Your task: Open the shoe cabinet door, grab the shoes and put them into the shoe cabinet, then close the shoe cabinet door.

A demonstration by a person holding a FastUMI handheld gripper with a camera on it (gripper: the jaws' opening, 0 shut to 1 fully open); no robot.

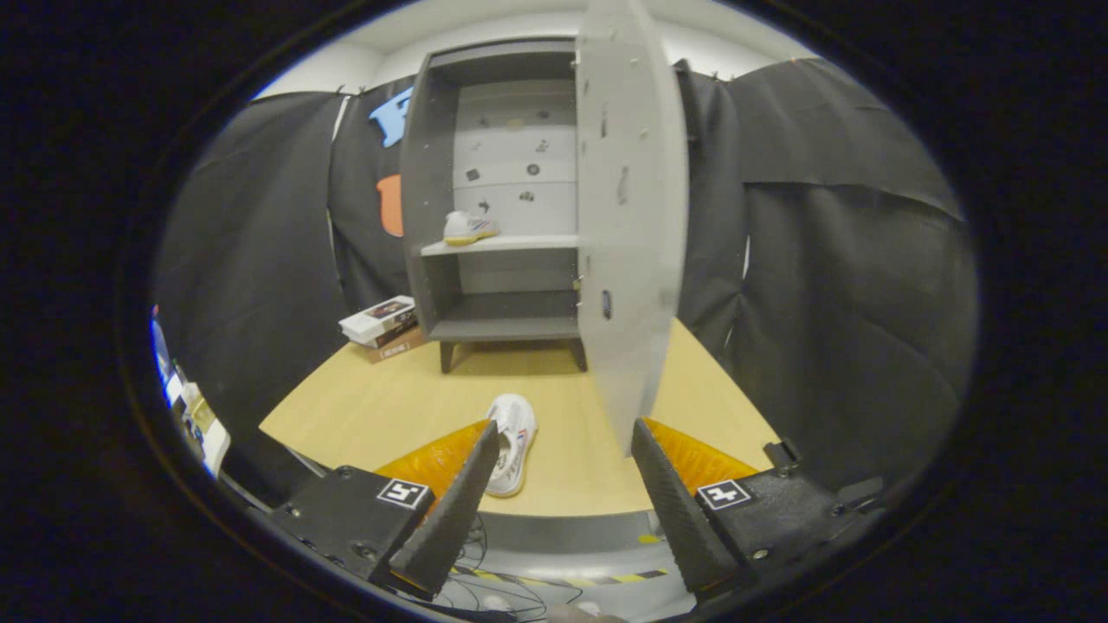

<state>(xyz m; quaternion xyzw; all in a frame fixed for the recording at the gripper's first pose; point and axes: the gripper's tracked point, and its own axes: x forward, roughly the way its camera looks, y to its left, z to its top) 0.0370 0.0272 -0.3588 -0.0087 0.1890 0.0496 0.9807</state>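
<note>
Between parted fingers (563,441), white shoe (511,454); cabinet door (630,216) open

Grey shoe cabinet (433,199), pale grey door (632,216), white shoes (512,443), yellowish wood table (381,407)

black cloth (822,260) hangs in loose folds as the booth's wall on both sides and behind – above it a pale wall (485,26) and ceiling show, evenly lit. a light wooden bench (389,407) with a smooth top fills the middle. a small stack of books (381,327) lies at its far left, against the cloth. below the bench's near edge – grey floor (563,575) with a yellow-and-black striped tape line and thin loose cables.
</note>
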